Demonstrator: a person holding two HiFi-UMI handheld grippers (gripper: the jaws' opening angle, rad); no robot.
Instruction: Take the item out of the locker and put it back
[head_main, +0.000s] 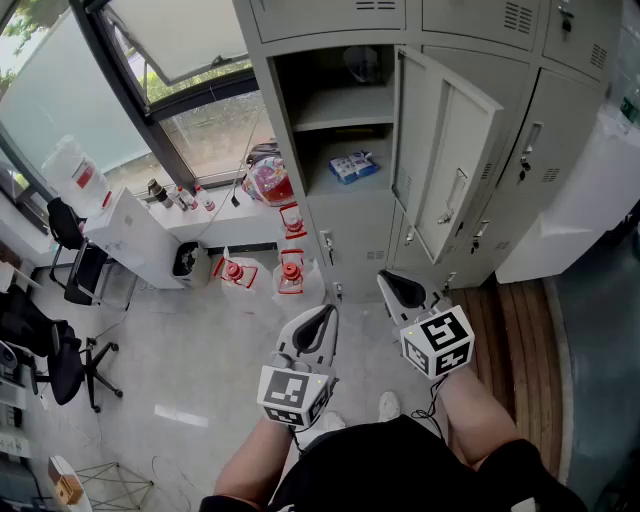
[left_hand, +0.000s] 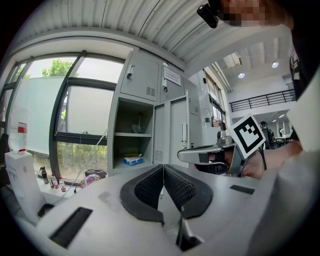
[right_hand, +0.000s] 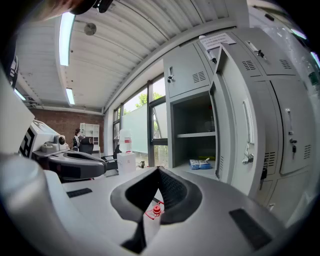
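Observation:
The grey locker (head_main: 300, 150) stands open, its door (head_main: 445, 150) swung out to the right. A blue and white packet (head_main: 353, 166) lies on the lower shelf; it also shows as the packet (left_hand: 133, 160) and the packet (right_hand: 200, 163) in the gripper views. My left gripper (head_main: 322, 318) is held low in front of the locker, well short of it, shut with nothing between its pads (left_hand: 150, 187). My right gripper (head_main: 398, 287) is beside it, a little nearer the door, shut and empty too, with its pads (right_hand: 172, 190) meeting at the tip.
A clear object (head_main: 362, 62) sits on the upper shelf. Red-capped jugs (head_main: 290, 272) stand on the floor left of the locker, by a white cabinet (head_main: 140, 235) under the window. Office chairs (head_main: 60, 360) are at far left. More closed lockers (head_main: 560, 150) run to the right.

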